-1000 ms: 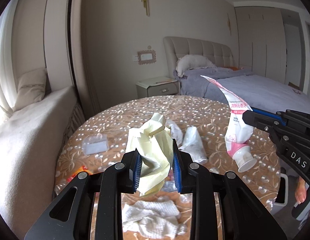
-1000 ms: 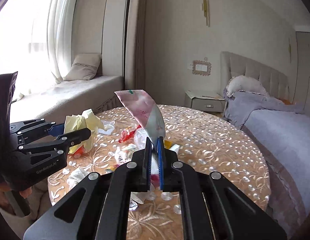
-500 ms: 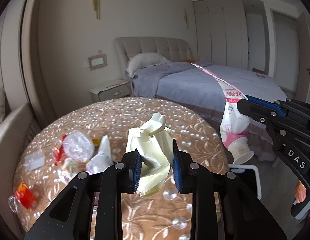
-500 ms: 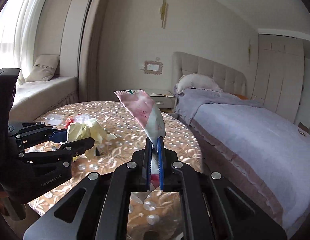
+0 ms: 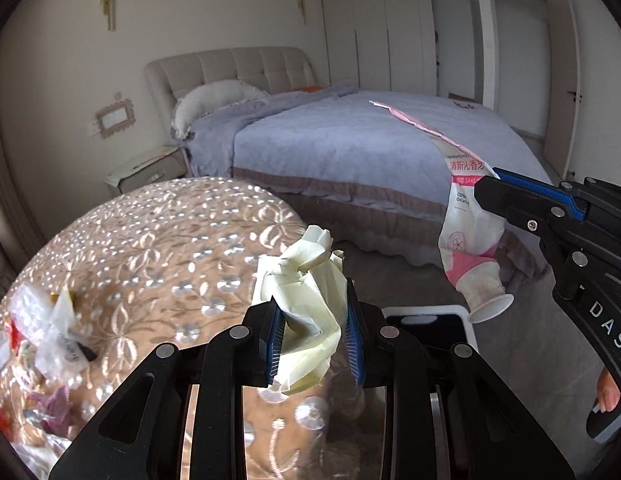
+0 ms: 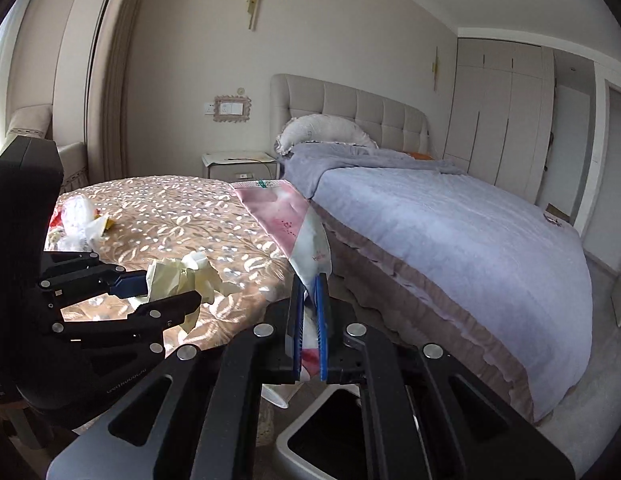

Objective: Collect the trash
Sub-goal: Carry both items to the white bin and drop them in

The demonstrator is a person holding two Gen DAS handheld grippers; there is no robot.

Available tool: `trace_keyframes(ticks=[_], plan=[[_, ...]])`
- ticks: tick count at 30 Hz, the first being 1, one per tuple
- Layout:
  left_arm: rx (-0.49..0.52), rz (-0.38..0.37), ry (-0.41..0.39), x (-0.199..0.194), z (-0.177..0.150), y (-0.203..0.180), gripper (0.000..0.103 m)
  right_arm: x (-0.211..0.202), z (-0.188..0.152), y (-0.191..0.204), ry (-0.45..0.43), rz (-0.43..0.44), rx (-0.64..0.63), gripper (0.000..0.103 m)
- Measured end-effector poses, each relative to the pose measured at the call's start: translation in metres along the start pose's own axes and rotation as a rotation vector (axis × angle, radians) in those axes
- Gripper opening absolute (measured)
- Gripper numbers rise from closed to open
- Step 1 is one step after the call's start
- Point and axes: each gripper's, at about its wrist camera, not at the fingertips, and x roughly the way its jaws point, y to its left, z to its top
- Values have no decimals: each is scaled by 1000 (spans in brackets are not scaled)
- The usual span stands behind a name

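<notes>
My left gripper is shut on a crumpled pale yellow paper and hangs over the right edge of the round table. In the right wrist view the same gripper and the yellow paper show at the left. My right gripper is shut on a pink and white squeeze pouch, cap end down. The left wrist view shows that pouch in my right gripper. A white trash bin with a dark inside stands on the floor just below both; its rim is under my right gripper.
More wrappers and plastic scraps lie at the table's left side, the same litter showing in the right wrist view. A bed with a lilac cover stands close behind the bin. A nightstand sits by the headboard.
Both grippers have swung right and downward, from over the middle of the table to its edge by the bed. The bin has come into view beneath them. Both grips are unchanged.
</notes>
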Motion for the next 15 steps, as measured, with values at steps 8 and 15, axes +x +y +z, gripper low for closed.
trace_keyframes(ticks=[8, 15], plan=[[78, -111, 84, 53, 0, -55, 27, 28, -35, -47, 92, -64, 71, 7], [111, -184, 153, 97, -1, -87, 27, 51, -54, -79, 158, -96, 124, 7]])
